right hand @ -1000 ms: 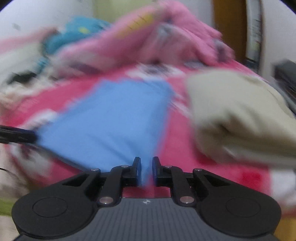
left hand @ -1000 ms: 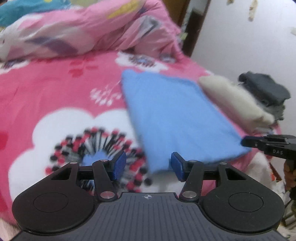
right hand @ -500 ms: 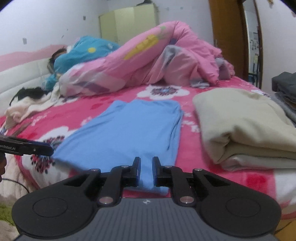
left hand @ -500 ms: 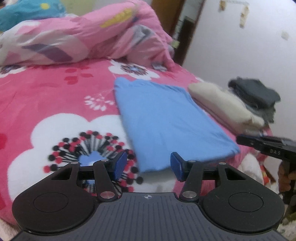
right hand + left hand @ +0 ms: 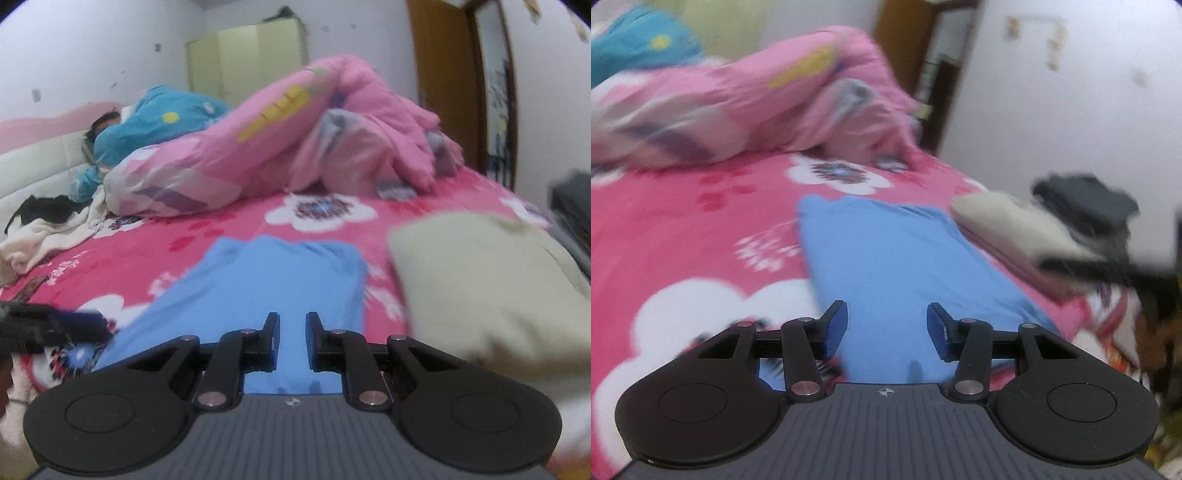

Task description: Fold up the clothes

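Smooth rectangular blue garment (image 5: 266,291) lies flat on floral bedsheet (image 5: 147,251).

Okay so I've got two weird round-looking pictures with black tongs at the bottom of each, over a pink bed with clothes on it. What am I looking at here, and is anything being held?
There is no robot here: a person holds a two-finger gripper in each hand, and a wide-angle camera on each one looks forward along its fingers. That is why both pictures bulge.

One picture comes from the left gripper, the other from the right gripper. Each also catches the other gripper at its edge.

On the pink flowered bedspread lies a blue garment, folded flat. Beside it sits a folded cream garment, with a dark grey pile just beyond. A bunched pink quilt lies further back.

Nothing is held. The left jaws are closing with a wide gap and nothing pinched in it. The right jaws stand slightly apart, empty, above the blue garment's near edge.
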